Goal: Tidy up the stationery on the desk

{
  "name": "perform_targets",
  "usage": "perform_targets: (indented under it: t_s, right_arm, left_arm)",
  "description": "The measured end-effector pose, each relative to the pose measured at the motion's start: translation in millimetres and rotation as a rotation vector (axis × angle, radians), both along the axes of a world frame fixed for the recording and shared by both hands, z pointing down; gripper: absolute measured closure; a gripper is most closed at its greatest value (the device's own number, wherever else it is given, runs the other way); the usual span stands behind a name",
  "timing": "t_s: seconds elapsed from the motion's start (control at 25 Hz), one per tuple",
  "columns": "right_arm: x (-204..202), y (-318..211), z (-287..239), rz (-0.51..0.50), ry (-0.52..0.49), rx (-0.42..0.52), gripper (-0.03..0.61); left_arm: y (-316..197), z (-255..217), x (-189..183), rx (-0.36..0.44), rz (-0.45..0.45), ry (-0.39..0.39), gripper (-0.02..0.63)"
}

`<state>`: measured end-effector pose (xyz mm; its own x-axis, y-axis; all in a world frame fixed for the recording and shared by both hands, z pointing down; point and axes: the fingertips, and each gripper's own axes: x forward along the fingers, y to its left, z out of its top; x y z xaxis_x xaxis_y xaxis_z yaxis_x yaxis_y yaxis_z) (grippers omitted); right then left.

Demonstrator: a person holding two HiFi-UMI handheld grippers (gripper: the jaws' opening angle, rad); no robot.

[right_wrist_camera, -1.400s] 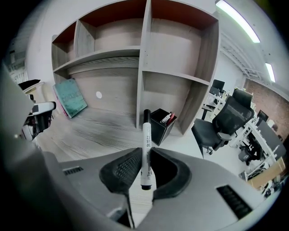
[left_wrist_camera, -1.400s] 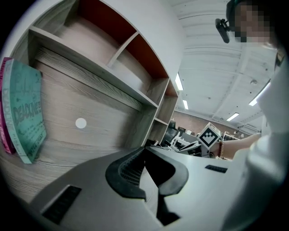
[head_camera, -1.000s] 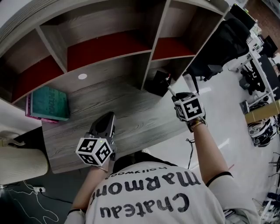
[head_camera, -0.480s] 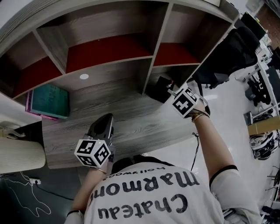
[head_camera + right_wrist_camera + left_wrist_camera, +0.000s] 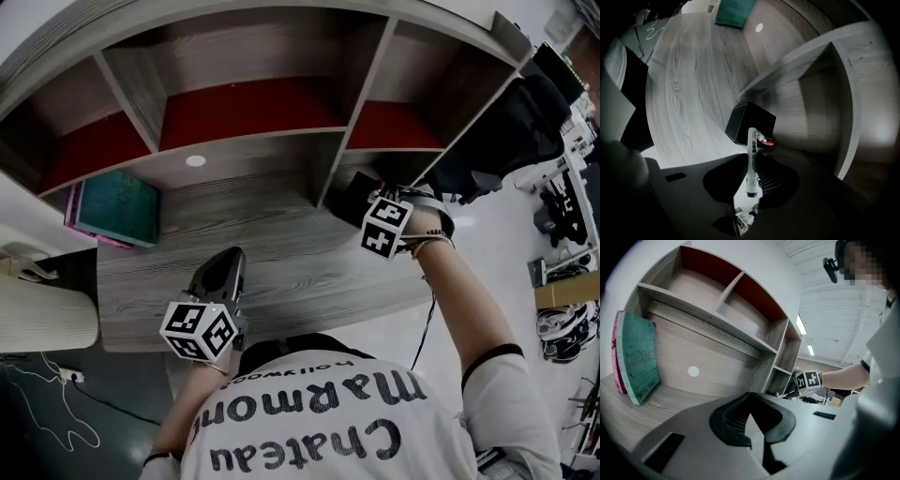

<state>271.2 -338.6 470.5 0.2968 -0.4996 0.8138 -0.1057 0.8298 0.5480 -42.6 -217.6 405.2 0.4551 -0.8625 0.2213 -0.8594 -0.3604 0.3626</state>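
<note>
Grey wood-grain desk (image 5: 281, 253) beneath red-backed cubby shelves (image 5: 248, 105)

Wood-grain desk (image 5: 291, 281) with a matching shelf unit (image 5: 253, 139) sitting on top, split into open cubbies with dark red backs (image 5: 248, 108). There's a little white round dot (image 5: 195, 160) on the panel under the shelf. Off to the right it's glossy white floor (image 5: 511, 234) and a black office chair (image 5: 511, 131). Long strip lights (image 5: 801, 324) on the ceiling.
</note>
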Motion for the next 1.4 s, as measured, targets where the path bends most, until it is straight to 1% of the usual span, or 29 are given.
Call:
perform_targets:
  t_s: [0.2,0.36,0.52,0.68,0.92,1.08,1.2,1.28,1.4]
  right_arm:
    - [-11.5,-8.1,3.7,-0.147,0.163,0.011,0.500]
    - [-17.5,-14.3,8.2,-0.204,0.232,0.015,0.500]
    - [-16.8,-17.3,12.7,-0.228,0.248,0.017,0.499]
    - [-16.9,-18.3,13.6,-0.230,0.247,0.014,0.497]
    - [-31.9,-20.6,12.9,-0.261,0.230,0.026,0.472]
    - [-44.6,-21.6,9.2,-0.275,0.195,0.054,0.468]
    - [-53.0,-20.6,1.0,-0.261,0.135,0.087,0.466]
    - [-59.3,-20.0,-9.6,-0.215,0.040,0.120,0.473]
    - [-71.3,-16.9,-32.7,-0.120,-0.155,0.179,0.523]
  left_arm:
    - [5.4,1.0,-10.7,-0.002,-0.030,-0.001,0.598]
    - [9.1,3.1,-16.3,-0.009,-0.050,0.003,0.598]
    - [11.1,4.4,-20.3,-0.013,-0.061,0.004,0.600]
    - [12.5,5.4,-23.8,-0.017,-0.073,0.008,0.599]
    - [15.4,5.5,-24.9,-0.016,-0.077,0.009,0.599]
    - [17.7,5.3,-28.6,-0.016,-0.085,0.008,0.600]
    - [19.5,5.2,-31.2,-0.016,-0.087,0.008,0.600]
    - [19.4,4.7,-30.7,-0.015,-0.082,0.009,0.600]
    - [18.1,2.1,-27.6,-0.011,-0.063,0.009,0.599]
